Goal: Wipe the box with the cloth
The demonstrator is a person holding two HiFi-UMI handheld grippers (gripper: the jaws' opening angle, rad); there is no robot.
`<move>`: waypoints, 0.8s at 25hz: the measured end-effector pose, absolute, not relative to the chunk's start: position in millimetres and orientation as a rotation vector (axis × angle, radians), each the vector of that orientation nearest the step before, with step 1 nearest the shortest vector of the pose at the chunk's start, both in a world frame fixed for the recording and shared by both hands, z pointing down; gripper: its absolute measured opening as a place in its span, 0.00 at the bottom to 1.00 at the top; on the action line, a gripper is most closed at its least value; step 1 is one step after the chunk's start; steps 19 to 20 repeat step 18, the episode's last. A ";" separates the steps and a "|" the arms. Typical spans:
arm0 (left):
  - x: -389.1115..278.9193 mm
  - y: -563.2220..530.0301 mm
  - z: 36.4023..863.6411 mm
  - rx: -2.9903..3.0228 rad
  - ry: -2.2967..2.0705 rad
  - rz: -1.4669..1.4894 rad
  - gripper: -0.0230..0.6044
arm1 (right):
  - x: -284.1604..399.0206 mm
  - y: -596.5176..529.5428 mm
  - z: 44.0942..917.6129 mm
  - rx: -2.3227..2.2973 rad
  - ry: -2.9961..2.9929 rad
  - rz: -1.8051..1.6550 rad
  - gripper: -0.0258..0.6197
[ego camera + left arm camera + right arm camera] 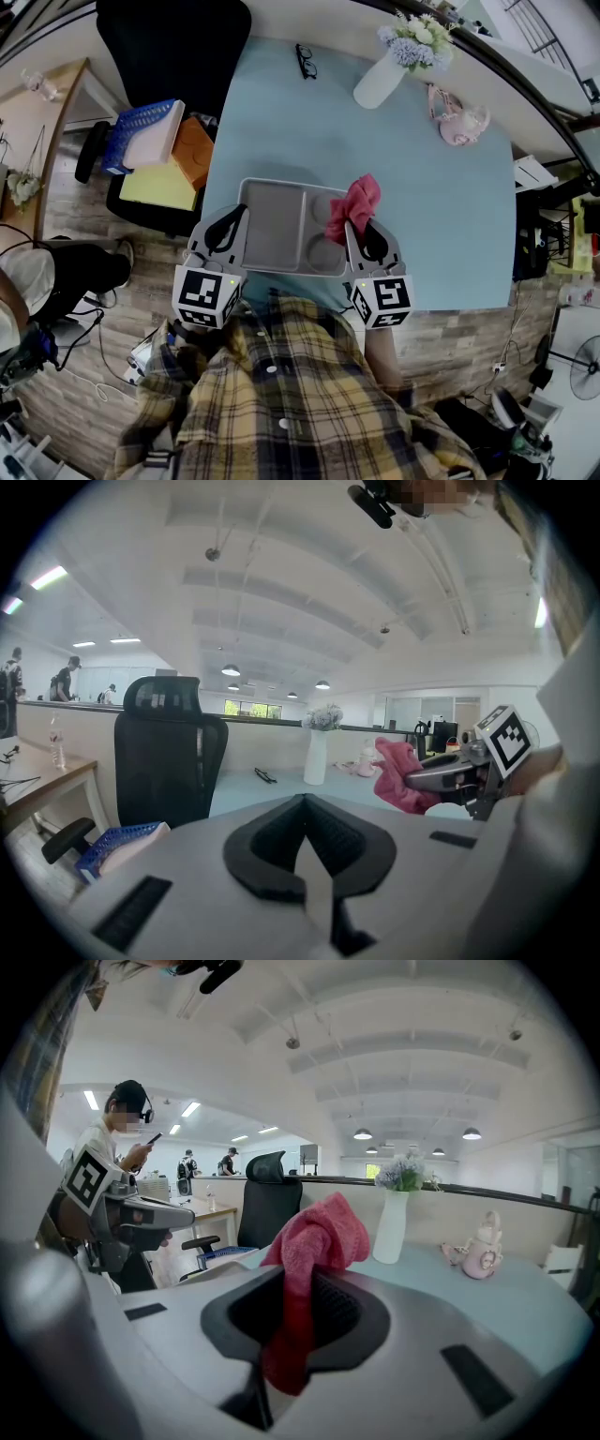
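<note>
Right gripper (358,230) pinches the pink fluffy cloth (354,201) in its fingers over the grey compartmented plastic box (277,225), ready to wipe; left gripper (234,218), fingers shut and empty, sits beside the rim, probably to steady it.

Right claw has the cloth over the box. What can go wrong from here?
1. The right claw pinches only a thin fold of the cloth; most bunches loose above, so it may pull out under drag.
2. The box lies near the table's near edge, and the left claw is shut beside it, not gripping it, so a wipe might slide it.
</note>
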State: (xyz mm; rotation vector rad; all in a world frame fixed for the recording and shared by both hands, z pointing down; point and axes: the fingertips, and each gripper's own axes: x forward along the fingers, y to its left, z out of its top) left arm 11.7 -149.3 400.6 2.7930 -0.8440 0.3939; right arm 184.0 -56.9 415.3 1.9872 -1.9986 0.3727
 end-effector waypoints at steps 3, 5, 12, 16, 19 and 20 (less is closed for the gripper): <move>10.5 -150.1 399.7 2.794 -0.845 0.393 0.02 | 183.7 -56.2 415.2 1.990 -1.993 0.376 0.15; 10.2 -150.6 399.9 2.792 -0.846 0.395 0.02 | 183.8 -56.0 415.8 1.990 -1.991 0.379 0.15; 10.5 -151.6 400.0 2.794 -0.851 0.396 0.02 | 184.1 -56.0 418.8 1.990 -1.992 0.389 0.15; 7.3 -146.7 401.7 2.780 -0.855 0.407 0.02 | 180.1 -50.9 421.5 1.977 -1.995 0.410 0.15; 6.1 -144.7 402.2 2.774 -0.857 0.414 0.02 | 178.1 -48.7 422.3 1.968 -1.996 0.419 0.15; 6.1 -144.7 402.2 2.774 -0.857 0.414 0.02 | 178.1 -48.7 422.3 1.968 -1.996 0.419 0.15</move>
